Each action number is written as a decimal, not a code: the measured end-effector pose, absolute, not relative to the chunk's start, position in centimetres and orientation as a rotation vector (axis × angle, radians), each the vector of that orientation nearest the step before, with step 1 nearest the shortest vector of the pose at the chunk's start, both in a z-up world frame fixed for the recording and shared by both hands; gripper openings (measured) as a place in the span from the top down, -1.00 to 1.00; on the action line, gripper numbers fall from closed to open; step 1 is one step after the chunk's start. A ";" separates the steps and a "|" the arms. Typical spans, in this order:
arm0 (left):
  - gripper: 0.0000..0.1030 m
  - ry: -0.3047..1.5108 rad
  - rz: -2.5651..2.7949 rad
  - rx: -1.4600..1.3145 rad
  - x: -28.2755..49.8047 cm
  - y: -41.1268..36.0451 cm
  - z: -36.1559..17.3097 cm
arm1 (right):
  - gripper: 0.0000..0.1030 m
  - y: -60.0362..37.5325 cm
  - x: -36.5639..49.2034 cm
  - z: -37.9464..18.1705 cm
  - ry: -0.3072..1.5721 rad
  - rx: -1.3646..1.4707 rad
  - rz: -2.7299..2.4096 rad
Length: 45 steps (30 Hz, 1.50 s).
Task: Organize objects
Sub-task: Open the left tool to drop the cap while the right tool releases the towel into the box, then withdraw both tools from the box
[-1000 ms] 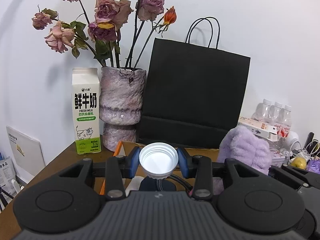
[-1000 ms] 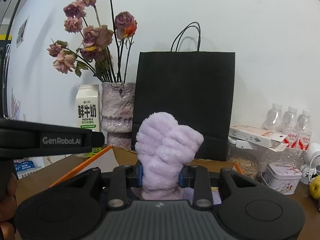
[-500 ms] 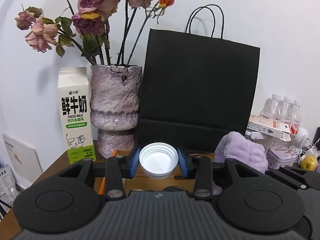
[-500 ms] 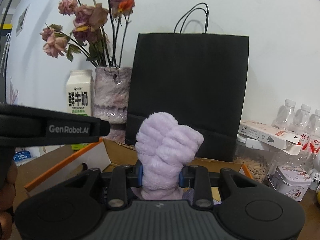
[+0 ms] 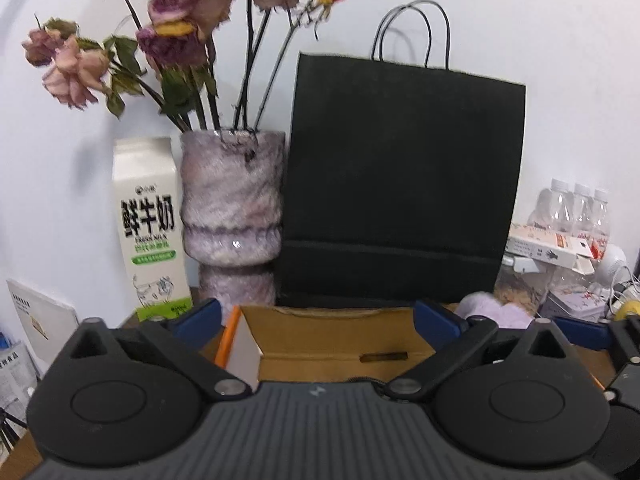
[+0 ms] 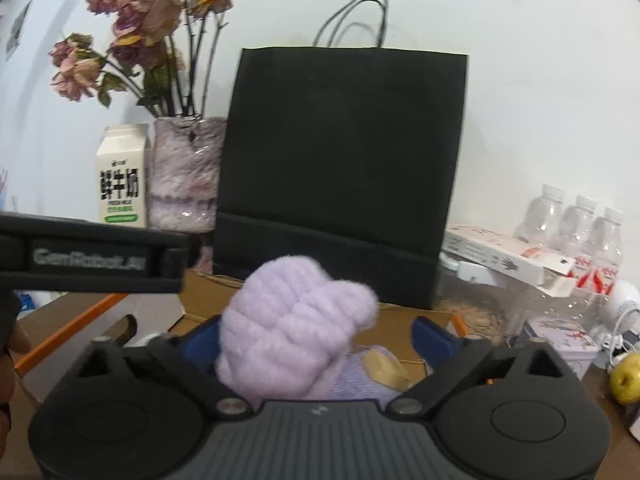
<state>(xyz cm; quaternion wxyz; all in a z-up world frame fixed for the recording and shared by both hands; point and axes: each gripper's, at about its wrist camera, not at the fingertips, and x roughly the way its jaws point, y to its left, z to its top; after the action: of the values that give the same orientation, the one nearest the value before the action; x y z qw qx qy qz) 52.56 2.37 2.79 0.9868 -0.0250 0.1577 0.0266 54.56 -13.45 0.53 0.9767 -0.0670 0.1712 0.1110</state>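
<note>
Black bag (image 5: 402, 184), lilac plush (image 6: 296, 332)

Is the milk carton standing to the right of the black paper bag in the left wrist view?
No, the milk carton stands left of the vase.

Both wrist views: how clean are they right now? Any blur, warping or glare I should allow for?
Left wrist view: fisheye bends the wall edges; flowers and milk carton are slightly smeared; small glint on the vase. Right wrist view: softer overall, the purple fluffy item between the opening jaws of the right gripper is blurred, and so is the lettering on the left gripper.
</note>
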 end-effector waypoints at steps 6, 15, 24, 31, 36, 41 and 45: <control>-1.00 0.315 0.054 -0.054 52.5 2.6 3.0 | -1.00 -14.1 54.5 0.7 0.360 -0.108 0.215; -1.00 0.310 0.060 -0.073 51.7 3.1 3.7 | -1.00 -13.9 53.4 1.2 0.347 -0.116 0.214; -1.00 0.301 0.043 -0.061 48.5 3.2 5.0 | -1.00 -15.1 50.0 2.7 0.305 -0.111 0.219; -1.00 0.288 0.016 -0.049 44.6 3.0 5.8 | -1.00 -16.3 46.1 3.4 0.279 -0.117 0.230; -1.00 0.291 -0.009 -0.049 41.2 3.0 6.2 | -1.00 -16.9 42.7 3.8 0.279 -0.120 0.245; -1.00 0.320 -0.021 -0.043 37.8 3.0 6.0 | -1.00 -17.5 39.1 3.9 0.294 -0.113 0.260; -1.00 0.357 -0.042 -0.029 34.8 2.8 5.4 | -1.00 -18.0 36.0 3.8 0.312 -0.107 0.264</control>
<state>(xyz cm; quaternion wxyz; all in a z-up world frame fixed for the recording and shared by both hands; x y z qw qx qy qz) 34.76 2.79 5.39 0.9838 -0.0142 0.1776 -0.0209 36.04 -18.01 3.80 0.9777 -0.0533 0.1550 0.1310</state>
